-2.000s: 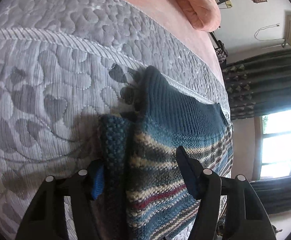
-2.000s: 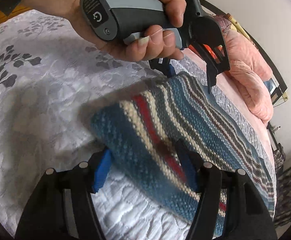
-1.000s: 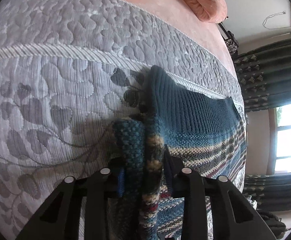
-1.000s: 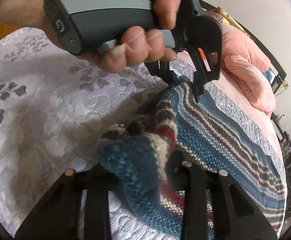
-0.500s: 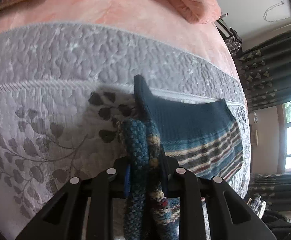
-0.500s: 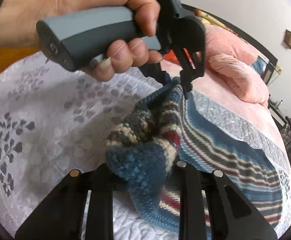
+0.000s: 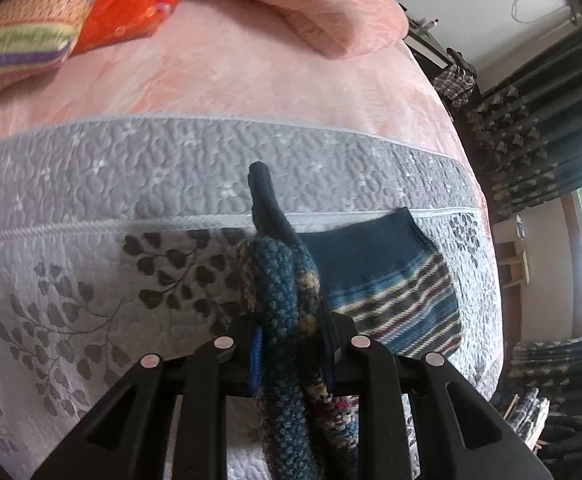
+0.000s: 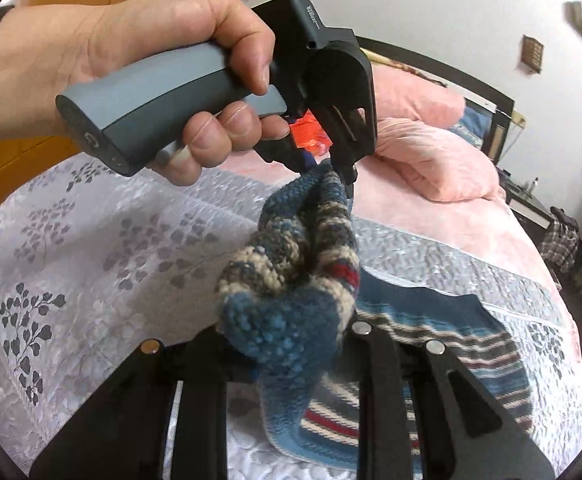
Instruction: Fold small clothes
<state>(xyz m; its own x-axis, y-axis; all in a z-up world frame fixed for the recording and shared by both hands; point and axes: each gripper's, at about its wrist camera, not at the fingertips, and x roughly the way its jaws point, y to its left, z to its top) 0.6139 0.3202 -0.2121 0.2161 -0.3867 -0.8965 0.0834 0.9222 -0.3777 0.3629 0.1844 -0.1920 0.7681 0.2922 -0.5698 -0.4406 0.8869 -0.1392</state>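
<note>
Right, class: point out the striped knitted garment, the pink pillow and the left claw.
Striped knitted garment (image 8: 475, 344): right wrist view, on the striped part lying flat on the bed.
Pink pillow (image 7: 331, 16): left wrist view, on its middle.
Left claw (image 8: 341, 168): right wrist view, where its fingers pinch the knit.

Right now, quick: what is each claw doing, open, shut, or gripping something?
Left claw: shut on the striped knit garment, pinching a bunched edge.
Right claw: shut on the same garment, another bunched edge lifted off the bedspread.
</note>
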